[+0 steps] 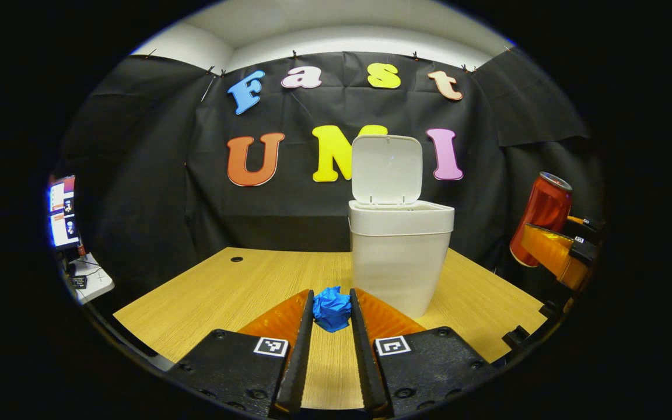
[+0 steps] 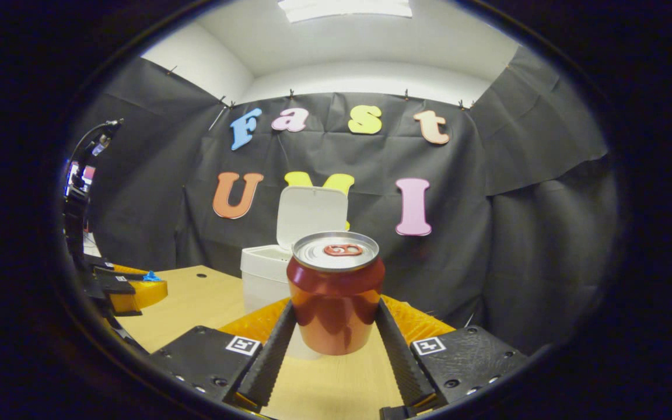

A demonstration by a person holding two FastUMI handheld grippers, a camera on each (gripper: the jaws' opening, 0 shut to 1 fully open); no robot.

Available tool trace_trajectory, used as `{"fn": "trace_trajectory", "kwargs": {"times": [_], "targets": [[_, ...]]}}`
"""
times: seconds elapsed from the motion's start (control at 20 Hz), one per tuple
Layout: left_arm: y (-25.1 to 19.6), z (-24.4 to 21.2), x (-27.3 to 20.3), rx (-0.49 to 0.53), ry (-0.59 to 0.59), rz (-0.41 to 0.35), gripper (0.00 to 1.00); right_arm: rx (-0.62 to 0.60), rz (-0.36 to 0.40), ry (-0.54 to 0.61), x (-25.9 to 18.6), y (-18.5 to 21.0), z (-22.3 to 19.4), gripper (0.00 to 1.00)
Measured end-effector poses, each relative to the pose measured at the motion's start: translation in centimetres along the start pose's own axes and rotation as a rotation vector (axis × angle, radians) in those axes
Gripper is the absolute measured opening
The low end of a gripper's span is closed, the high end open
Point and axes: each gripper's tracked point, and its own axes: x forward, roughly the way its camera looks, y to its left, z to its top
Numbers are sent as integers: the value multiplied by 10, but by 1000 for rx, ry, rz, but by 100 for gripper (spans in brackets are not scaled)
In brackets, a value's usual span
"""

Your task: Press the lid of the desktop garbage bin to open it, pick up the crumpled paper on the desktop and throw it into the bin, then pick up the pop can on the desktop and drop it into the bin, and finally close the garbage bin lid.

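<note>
The left gripper (image 1: 332, 312) sits low over the near table edge, its fingers narrowed onto the crumpled paper (image 1: 332, 308). The right gripper (image 2: 336, 321) is raised at the right, level, both fingers pressing the upright pop can (image 2: 336, 291).

Black cloth wall (image 1: 137, 175), wooden table (image 1: 225, 291), white ceiling (image 2: 342, 41) with lamp (image 2: 345, 8).

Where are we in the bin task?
Done: bin lid is up. In hand: left gripper shut on crumpled paper, right gripper shut on pop can, both short of the bin. Left: drop paper, drop can, close lid.
</note>
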Motion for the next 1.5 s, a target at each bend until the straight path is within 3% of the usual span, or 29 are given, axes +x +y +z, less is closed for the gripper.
{"fn": "trace_trajectory", "kwargs": {"times": [0.35,0.8,1.25,1.5], "targets": [[5,29,-7,66,-82,75,41,59,67,50,13,-1,-15,80],[-7,52,6,74,-81,75,42,99,87,37,10,-14,-10,79],[-32,88,75,28,-68,29,42,110,73,25,9,-32,-5,79],[-53,109,134,-50,-57,-11,42,106,93,15,6,-32,-5,79]]}}
